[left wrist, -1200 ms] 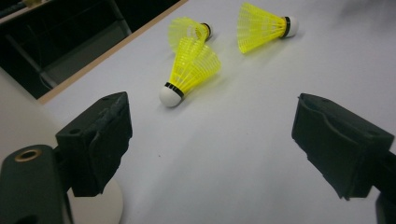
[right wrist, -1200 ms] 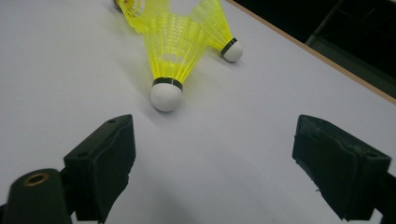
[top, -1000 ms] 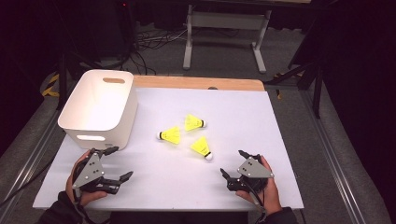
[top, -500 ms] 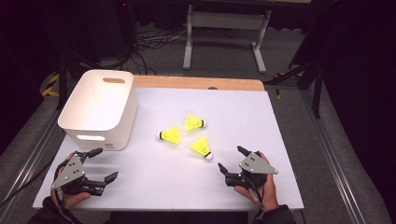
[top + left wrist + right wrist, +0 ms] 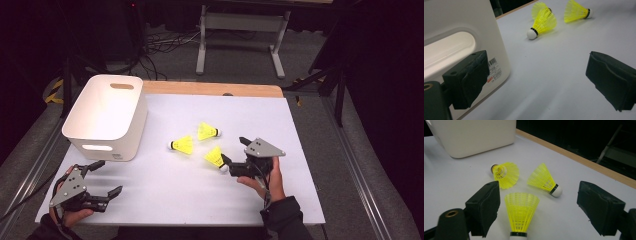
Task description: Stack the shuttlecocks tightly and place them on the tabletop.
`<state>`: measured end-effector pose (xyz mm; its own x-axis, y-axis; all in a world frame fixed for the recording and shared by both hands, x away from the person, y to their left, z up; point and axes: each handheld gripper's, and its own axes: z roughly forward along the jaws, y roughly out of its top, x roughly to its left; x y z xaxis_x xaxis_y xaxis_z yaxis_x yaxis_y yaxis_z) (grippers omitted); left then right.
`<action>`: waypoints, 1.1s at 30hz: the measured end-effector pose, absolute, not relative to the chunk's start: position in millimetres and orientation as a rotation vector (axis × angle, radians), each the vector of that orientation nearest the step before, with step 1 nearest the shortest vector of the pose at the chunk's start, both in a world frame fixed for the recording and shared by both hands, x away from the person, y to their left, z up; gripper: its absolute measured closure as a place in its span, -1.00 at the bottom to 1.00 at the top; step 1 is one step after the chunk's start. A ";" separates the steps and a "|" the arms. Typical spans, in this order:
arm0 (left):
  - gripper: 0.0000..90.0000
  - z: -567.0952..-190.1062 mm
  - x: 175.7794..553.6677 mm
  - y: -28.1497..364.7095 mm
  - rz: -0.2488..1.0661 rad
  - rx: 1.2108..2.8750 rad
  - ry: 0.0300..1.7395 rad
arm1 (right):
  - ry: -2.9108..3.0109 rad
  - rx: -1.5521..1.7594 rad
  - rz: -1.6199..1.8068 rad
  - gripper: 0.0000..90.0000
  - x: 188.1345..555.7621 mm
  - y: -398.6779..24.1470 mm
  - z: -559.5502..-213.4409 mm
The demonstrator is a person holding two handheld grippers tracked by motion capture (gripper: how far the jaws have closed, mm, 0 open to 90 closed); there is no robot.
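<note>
Three yellow shuttlecocks lie on the white table mat. The nearest shuttlecock (image 5: 215, 156) (image 5: 521, 212) lies between the jaws of my right gripper (image 5: 232, 149) (image 5: 537, 210), cork end toward the camera. The jaws stand open and have just been closing a little; neither pad touches it. The other two shuttlecocks (image 5: 182, 145) (image 5: 206, 131) lie just beyond, in the right gripper view as a left one (image 5: 505, 173) and a right one (image 5: 544, 180). My left gripper (image 5: 111, 176) (image 5: 540, 80) is open and holds nothing, at the near left beside the white bin (image 5: 107, 107) (image 5: 461, 30).
The white bin (image 5: 474, 135) with handle slots stands at the left of the mat (image 5: 280, 130). A wooden strip (image 5: 210, 89) runs along the table's far edge. A metal stand (image 5: 240, 30) and cables lie on the floor behind.
My right gripper has moved forward and left until its jaws straddle the nearest shuttlecock. My left gripper has shifted left toward the mat's near corner.
</note>
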<state>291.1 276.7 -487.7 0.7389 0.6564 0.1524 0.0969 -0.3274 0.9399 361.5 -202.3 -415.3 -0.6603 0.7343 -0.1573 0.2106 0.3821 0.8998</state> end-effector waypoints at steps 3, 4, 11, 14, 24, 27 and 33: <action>-0.87 -488.1 291.6 275.9 0.634 1.845 0.578 | 2.115 0.808 1.201 -0.55 376.2 -190.6 -407.2; -0.87 -488.4 291.4 275.1 0.630 1.847 0.578 | 2.122 0.800 1.188 -0.54 381.1 -186.9 -404.8; -0.87 -490.7 291.3 271.3 0.625 1.853 0.581 | 2.182 0.860 1.090 -0.48 422.7 -160.4 -399.8; -0.86 -490.4 291.2 271.2 0.630 1.870 0.569 | 2.217 0.914 1.041 -0.47 442.8 -152.0 -402.1; -0.85 -491.3 291.9 272.3 0.594 1.847 0.586 | 2.263 1.008 0.928 -0.46 481.9 -132.2 -407.1; -0.85 -491.6 292.2 271.6 0.592 1.848 0.583 | 2.286 0.998 0.902 -0.46 487.6 -121.5 -409.8; -0.84 -491.8 292.1 271.0 0.590 1.863 0.575 | 2.321 0.975 0.826 -0.32 494.6 -104.0 -418.2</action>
